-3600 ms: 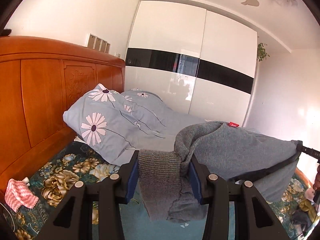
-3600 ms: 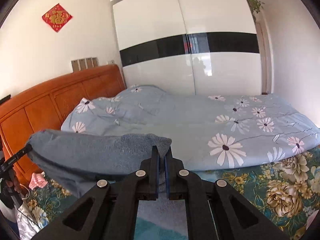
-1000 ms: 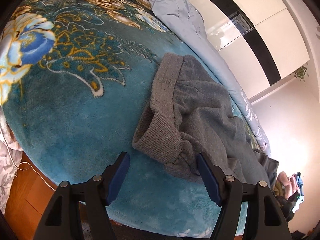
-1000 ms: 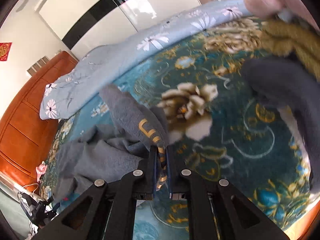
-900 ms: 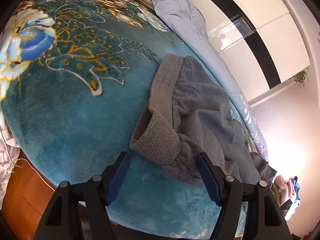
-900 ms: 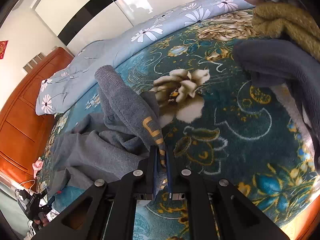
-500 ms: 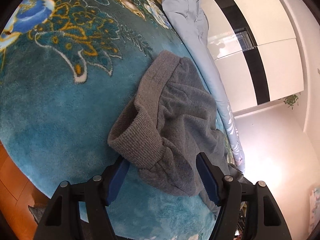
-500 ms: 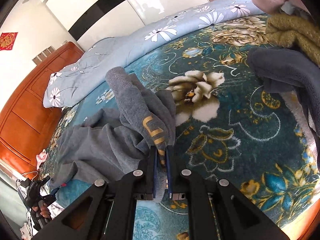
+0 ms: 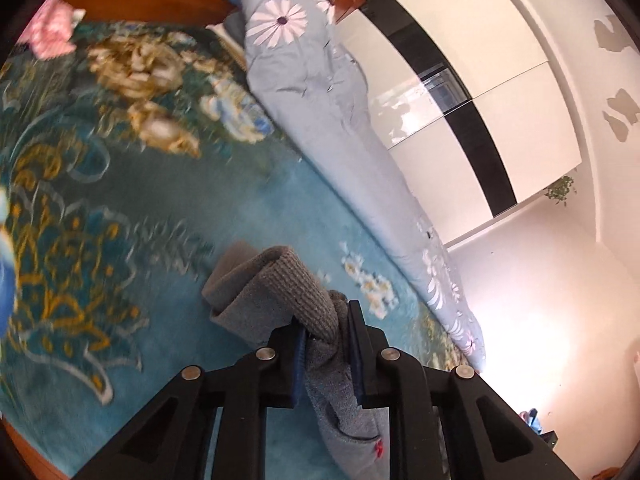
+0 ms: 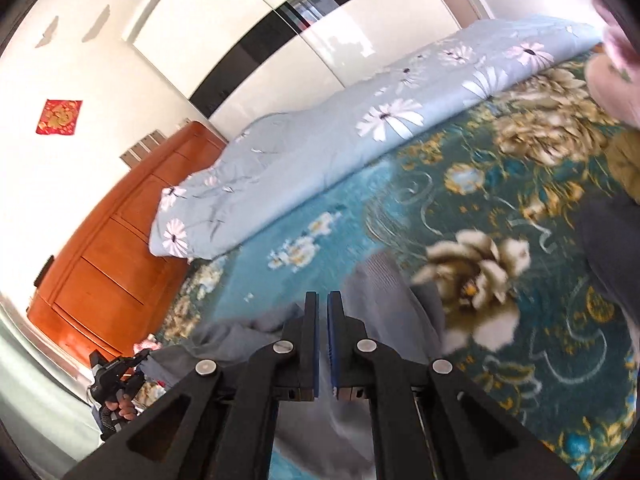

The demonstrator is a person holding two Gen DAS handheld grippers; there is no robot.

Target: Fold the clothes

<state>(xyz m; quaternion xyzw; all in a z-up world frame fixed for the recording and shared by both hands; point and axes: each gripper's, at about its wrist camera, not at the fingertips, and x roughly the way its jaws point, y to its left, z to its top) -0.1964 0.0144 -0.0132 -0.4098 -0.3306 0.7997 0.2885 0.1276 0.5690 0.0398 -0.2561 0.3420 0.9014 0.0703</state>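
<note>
The left gripper, apart a moment ago, now clamps the sweater cuff on the near blanket; the right gripper, pinched together, apparently empty, likely readying a fold.

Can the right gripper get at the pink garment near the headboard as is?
Probably not: the right gripper seems pinched on the grey sweater, and the pink garment lies far across the bed.

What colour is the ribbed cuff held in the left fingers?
Grey ribbed cuff, clearest in the left wrist view.
</note>
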